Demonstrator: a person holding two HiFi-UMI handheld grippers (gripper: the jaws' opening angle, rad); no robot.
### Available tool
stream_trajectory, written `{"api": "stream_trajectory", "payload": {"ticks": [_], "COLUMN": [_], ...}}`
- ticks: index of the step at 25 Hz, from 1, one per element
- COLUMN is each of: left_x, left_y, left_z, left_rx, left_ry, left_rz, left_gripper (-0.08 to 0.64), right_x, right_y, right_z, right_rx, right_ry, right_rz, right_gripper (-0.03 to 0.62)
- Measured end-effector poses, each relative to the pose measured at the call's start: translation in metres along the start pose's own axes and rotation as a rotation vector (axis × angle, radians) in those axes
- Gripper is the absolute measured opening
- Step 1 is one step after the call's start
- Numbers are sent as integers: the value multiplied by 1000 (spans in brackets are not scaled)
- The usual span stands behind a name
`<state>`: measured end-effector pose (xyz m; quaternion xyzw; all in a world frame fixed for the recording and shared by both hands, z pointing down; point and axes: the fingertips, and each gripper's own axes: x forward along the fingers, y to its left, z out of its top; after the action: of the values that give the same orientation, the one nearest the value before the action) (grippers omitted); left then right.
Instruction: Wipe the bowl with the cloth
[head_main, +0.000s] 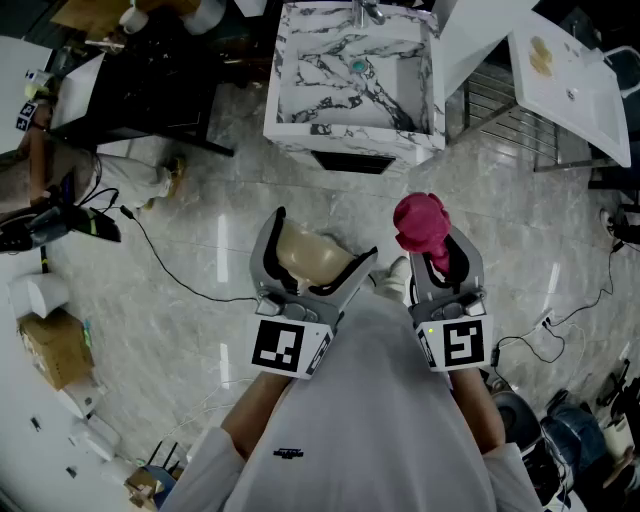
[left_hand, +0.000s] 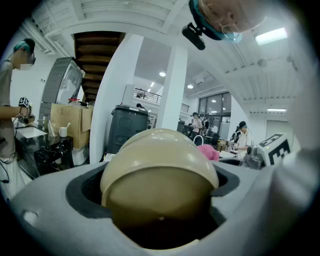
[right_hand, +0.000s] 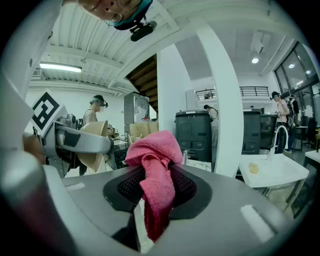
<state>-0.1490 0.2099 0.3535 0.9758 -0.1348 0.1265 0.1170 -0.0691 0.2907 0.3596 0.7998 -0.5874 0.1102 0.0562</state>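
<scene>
Item 1: bowl (head_main: 308, 254). Tan, smooth and glossy, with a rounded wall. The left claw (head_main: 322, 238) is gripping it, the jaws pressing on either side. It is hanging in the air over the tiled floor (head_main: 200, 200), on the person's side of the marble sink (head_main: 300, 125) and level with the sink's left half.

Item 2: cloth (head_main: 420, 222). Pink terry, bunched into a lump. The right claw (head_main: 435, 255) is pinching it: the bunch is rising above the jaws and a tail is drooping down between them. It is being held on the person's side of the sink, level with the sink's right edge.

Item 3: the sink. White stone with dark veining and a square basin, which is showing a small round drain (head_main: 358, 66) in its floor.

Item 4: markings. Each claw is carrying a cube with black-and-white square markers. A small dark print on the person's shirt (head_main: 288, 454) is too small to read.
</scene>
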Motion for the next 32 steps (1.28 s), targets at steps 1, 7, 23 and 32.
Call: {"api": "stream_trajectory", "payload": {"ticks": [1,7,23,32], "left_x": [2,3,-4,13], "left_y": [-6,-41,17,67], "left_z": [-6,-19,1,-4], "left_rx": [-8,22,3,-58], "left_ry": [23,61,-51,19], "left_rz": [9,1,-84,-88], "left_gripper": [566,566,566,566], "right_x": [-6,-30,-7,43], "right_y": [-4,-27,-7,15], "right_z": [0,-4,-12,3], "right_rx": [-13,17,42,39], "right_ry": [11,-15,81,134], "right_rz": [-5,-23,-91,-26], "right_gripper": [124,124,131,130]}}
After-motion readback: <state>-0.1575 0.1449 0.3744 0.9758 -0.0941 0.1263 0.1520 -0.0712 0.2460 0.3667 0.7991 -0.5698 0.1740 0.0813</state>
